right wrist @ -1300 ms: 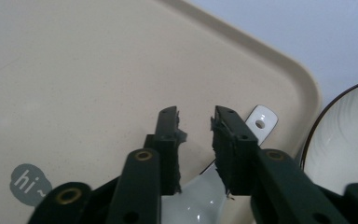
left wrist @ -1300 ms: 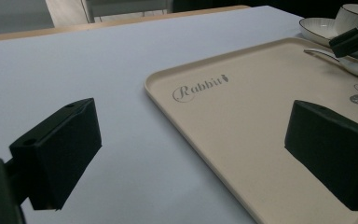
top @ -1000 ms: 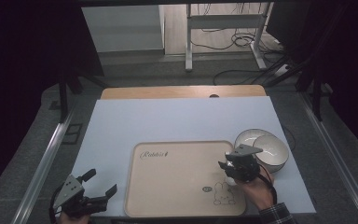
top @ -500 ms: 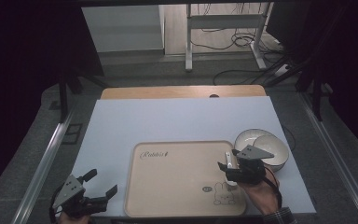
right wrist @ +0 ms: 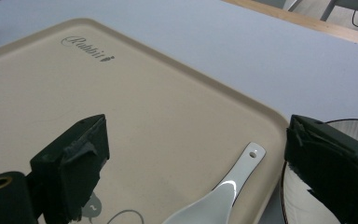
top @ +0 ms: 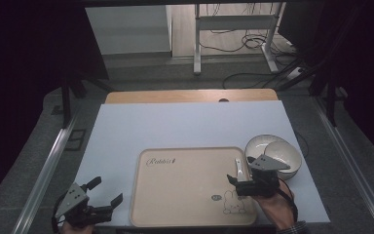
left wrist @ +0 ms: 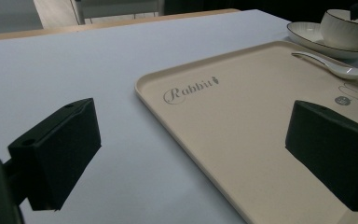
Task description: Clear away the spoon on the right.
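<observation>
Now the spoon (right wrist: 216,198) is lying on the tray (right wrist: 135,121) by its right edge, just beside the dish (top: 272,153), freed as the right gripper (top: 251,183) jaws are being opened wide above it. Placement is judged done. The left gripper (top: 102,192) is being held wide, empty, apart.

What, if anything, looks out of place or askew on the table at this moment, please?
Nothing is spilled or damaged. The white spoon lies slanted at the tray's right edge, its handle end nearly at the rim beside the plate. The right gripper above it has just been opening, nothing between its jaws.
</observation>
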